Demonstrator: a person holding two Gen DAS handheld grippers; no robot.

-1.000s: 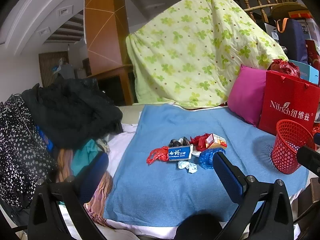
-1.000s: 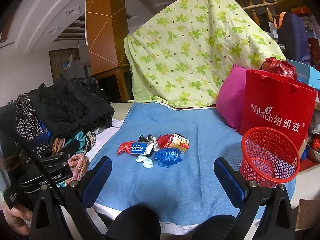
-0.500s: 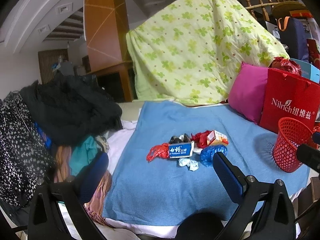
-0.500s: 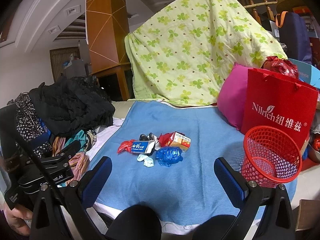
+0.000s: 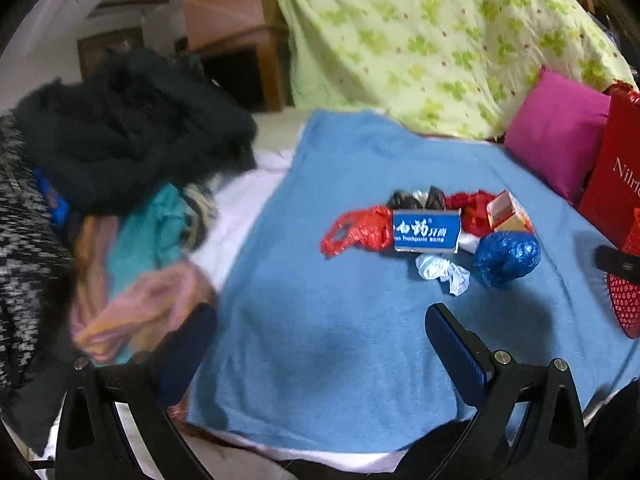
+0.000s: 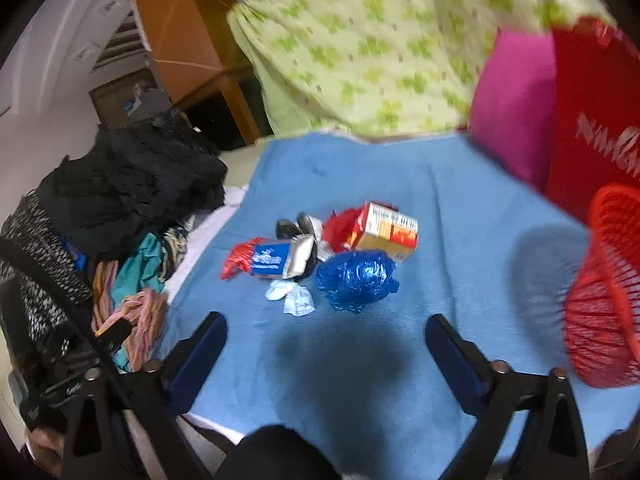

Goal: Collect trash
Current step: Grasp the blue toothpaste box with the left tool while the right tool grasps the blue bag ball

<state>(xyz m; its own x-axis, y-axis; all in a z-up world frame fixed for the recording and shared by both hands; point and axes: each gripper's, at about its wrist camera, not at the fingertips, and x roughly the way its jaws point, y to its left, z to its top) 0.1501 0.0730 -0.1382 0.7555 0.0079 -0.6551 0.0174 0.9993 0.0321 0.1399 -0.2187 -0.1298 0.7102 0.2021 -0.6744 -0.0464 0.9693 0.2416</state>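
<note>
A heap of trash lies on the blue blanket [image 5: 340, 320]: a blue toothpaste box [image 5: 425, 231], a red plastic bag [image 5: 356, 232], a crumpled blue bag [image 5: 506, 257], white paper [image 5: 442, 272] and an orange carton [image 5: 508, 214]. The right wrist view shows the blue bag [image 6: 356, 280], the carton [image 6: 386, 232] and the toothpaste box [image 6: 272, 258]. A red mesh basket [image 6: 600, 308] stands at the right. My left gripper [image 5: 320, 344] and right gripper [image 6: 326, 344] are both open and empty, short of the heap.
A pile of dark and coloured clothes [image 5: 120, 168] lies left of the blanket. A green flowered quilt [image 5: 420, 40], a pink cushion [image 5: 556, 128] and a red paper bag [image 6: 592, 120] stand behind and to the right.
Both grippers have moved forward and down toward the trash heap, which now looks larger. The views are blurred by the motion. Both grippers stay open.
</note>
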